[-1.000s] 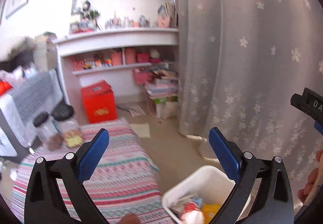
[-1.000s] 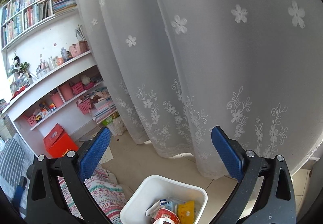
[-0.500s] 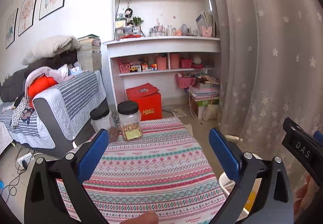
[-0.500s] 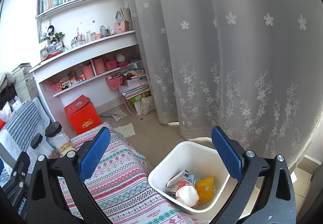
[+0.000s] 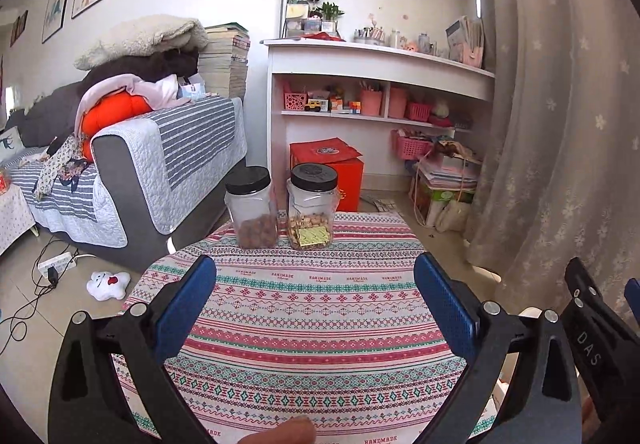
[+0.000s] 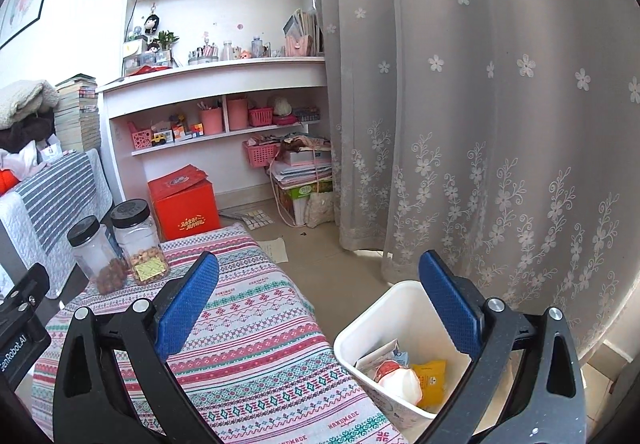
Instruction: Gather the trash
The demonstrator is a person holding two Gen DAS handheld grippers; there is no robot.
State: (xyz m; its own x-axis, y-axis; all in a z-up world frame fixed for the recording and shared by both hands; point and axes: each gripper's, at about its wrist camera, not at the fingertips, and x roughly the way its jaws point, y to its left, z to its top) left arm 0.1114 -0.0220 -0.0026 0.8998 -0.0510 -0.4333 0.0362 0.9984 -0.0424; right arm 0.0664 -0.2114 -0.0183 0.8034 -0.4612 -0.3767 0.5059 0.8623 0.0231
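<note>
A white trash bin stands on the floor at the right edge of the table. It holds several wrappers, among them a yellow packet and a white and red wrapper. My right gripper is open and empty above the table's right edge and the bin. My left gripper is open and empty above the table with the striped patterned cloth. No loose trash shows on the cloth. The right gripper's body shows at the right of the left wrist view.
Two clear jars with black lids, one with brown snacks and one with pale snacks, stand at the table's far edge. Beyond are a red box, white shelves, a grey sofa, a curtain. A white toy and cables lie on the floor.
Both grippers have swung left, away from the curtain and bin. The table and the two jars came into full view. Both stayed open and empty.
</note>
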